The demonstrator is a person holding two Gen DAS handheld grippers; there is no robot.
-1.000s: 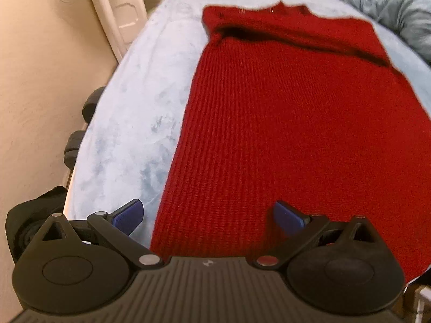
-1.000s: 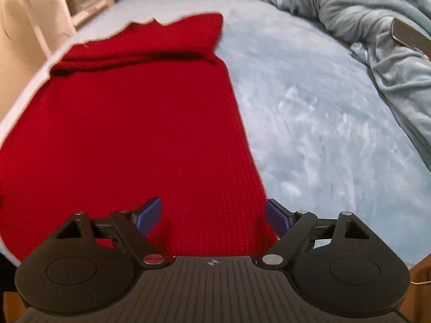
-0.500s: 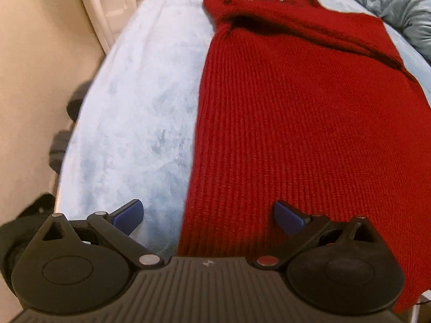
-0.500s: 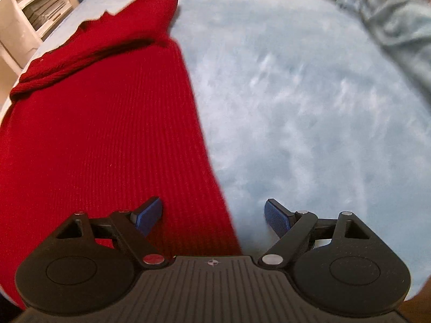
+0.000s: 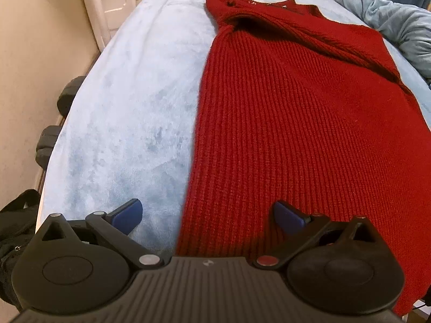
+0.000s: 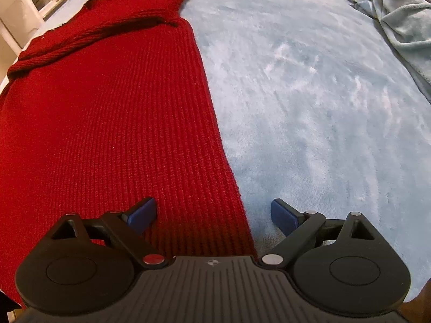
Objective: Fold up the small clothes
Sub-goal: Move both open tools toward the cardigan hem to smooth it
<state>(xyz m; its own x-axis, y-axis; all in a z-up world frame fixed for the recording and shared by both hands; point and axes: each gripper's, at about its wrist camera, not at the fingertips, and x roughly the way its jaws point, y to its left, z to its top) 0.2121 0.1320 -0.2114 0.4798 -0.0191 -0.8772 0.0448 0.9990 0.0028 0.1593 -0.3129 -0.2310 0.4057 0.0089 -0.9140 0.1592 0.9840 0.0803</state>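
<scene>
Here a red ribbed knit sweater (image 5: pixel 309 123) lies flat on a pale blue plush blanket (image 5: pixel 129 113), its far end folded over into a thick band. The left gripper (image 5: pixel 207 214) hangs spread wide with nothing in it, straddling the sweater's left edge near the hem. The right gripper (image 6: pixel 212 212) is likewise parted and empty, straddling the right edge. A crumpled light blue blanket (image 6: pixel 404 18) sits at the far right, well apart from the sweater.

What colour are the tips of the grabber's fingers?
Blue fingertips on a black left gripper, clearest in the left wrist view.
</scene>
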